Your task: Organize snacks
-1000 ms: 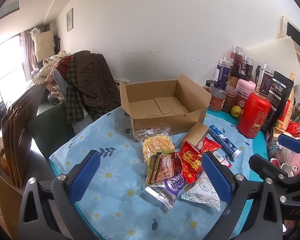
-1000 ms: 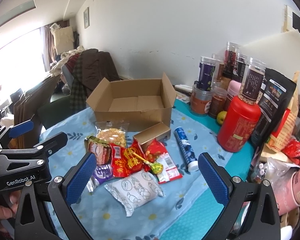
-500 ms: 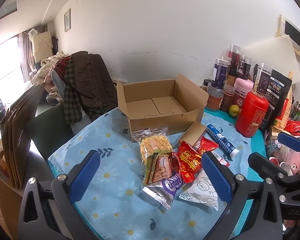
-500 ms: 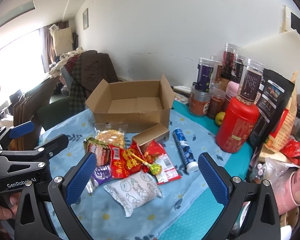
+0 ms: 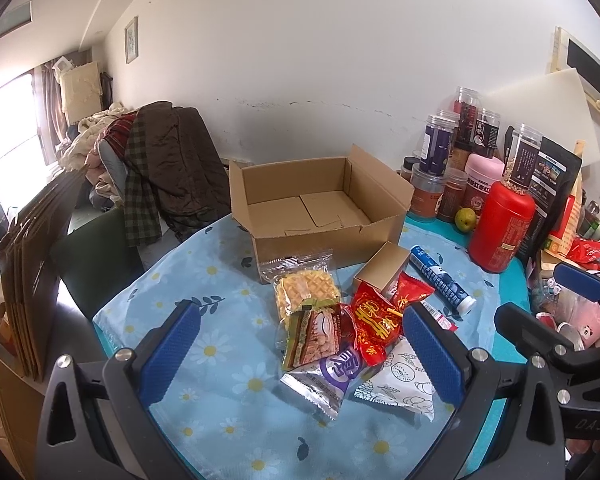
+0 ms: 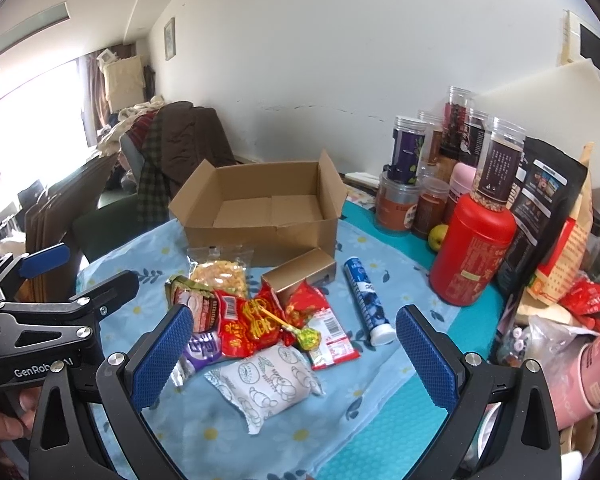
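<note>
Snacks (image 5: 340, 328) lie mid-frame below the cardboard box (image 5: 320, 208); left gripper (image 5: 300, 352) and right gripper (image 6: 296, 352) both gape apart, holding nothing.

The red packet (image 5: 376, 322) covers part of the nut packet (image 5: 314, 338) and the top of the purple packet (image 5: 336, 368), whose print cannot be read in full. The small box (image 5: 382, 270) hides one end behind another red packet (image 5: 412, 290). The left gripper's right finger (image 5: 430, 354) blocks an edge of the white packet (image 5: 400, 380). From the right wrist, the pink cup (image 6: 598, 364) is cut by the frame edge, and jar labels (image 6: 500, 160) are too small to read.
</note>
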`<state>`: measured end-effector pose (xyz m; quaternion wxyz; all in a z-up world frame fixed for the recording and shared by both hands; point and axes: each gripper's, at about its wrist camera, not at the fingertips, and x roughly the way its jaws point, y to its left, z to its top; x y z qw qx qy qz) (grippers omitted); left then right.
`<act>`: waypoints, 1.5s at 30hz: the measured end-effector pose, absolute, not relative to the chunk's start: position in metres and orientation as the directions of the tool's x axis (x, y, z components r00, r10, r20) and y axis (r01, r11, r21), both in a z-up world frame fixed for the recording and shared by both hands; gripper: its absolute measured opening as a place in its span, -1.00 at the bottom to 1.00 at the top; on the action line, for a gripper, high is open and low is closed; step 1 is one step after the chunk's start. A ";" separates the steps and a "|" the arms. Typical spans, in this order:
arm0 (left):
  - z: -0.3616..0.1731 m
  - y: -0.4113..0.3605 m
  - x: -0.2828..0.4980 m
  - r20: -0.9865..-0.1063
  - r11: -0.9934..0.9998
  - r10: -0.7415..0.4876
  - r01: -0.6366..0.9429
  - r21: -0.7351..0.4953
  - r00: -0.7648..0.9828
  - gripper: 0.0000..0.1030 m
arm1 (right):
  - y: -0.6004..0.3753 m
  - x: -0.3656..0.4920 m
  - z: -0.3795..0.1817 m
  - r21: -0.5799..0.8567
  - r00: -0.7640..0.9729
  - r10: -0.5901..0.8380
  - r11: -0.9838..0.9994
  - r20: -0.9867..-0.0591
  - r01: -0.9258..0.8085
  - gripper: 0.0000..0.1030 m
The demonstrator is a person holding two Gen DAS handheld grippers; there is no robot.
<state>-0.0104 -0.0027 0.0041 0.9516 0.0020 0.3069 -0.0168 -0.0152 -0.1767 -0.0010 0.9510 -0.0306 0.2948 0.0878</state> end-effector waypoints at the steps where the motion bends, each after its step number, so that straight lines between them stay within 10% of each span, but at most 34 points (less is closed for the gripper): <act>1: 0.004 -0.003 -0.010 -0.585 0.999 -0.033 0.036 -0.007 0.811 1.00 | -0.177 -0.015 -0.001 -0.007 0.811 0.148 0.983 -0.565 -0.184 1.00; 45: -0.079 0.051 0.064 -0.774 0.982 -0.179 0.159 -0.102 0.608 1.00 | -0.143 0.042 -0.102 0.059 0.607 0.050 0.998 -0.793 -0.006 1.00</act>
